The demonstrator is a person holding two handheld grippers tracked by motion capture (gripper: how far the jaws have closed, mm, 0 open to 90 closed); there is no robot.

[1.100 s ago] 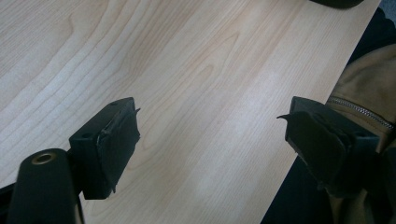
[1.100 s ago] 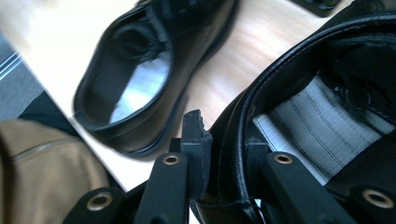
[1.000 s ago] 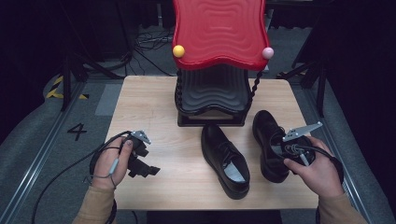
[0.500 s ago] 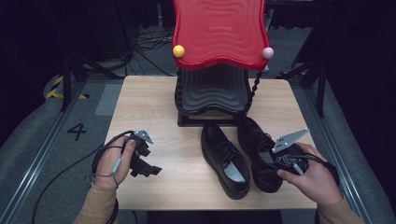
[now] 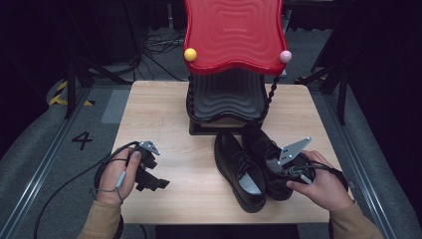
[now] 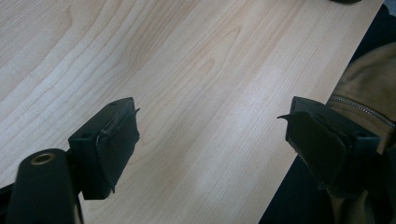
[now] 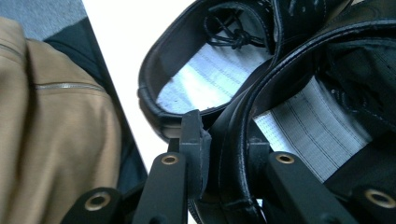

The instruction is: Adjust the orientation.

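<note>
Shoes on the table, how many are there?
2. One black leather lace-up shoe lies mid-table before the red rack; the other black shoe sits touching its right side, its heel wall in the right tongs.

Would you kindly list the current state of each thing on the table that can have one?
Right shoe: upright on the table, heel wall clamped between the right tool's jaws, touching the other shoe.
Left shoe: upright, free, laces tied.
Right tool: shut on the right shoe's heel wall.
Left tool: open, nothing between its jaws, over bare table.
Red rack: standing at the table's far edge.
</note>
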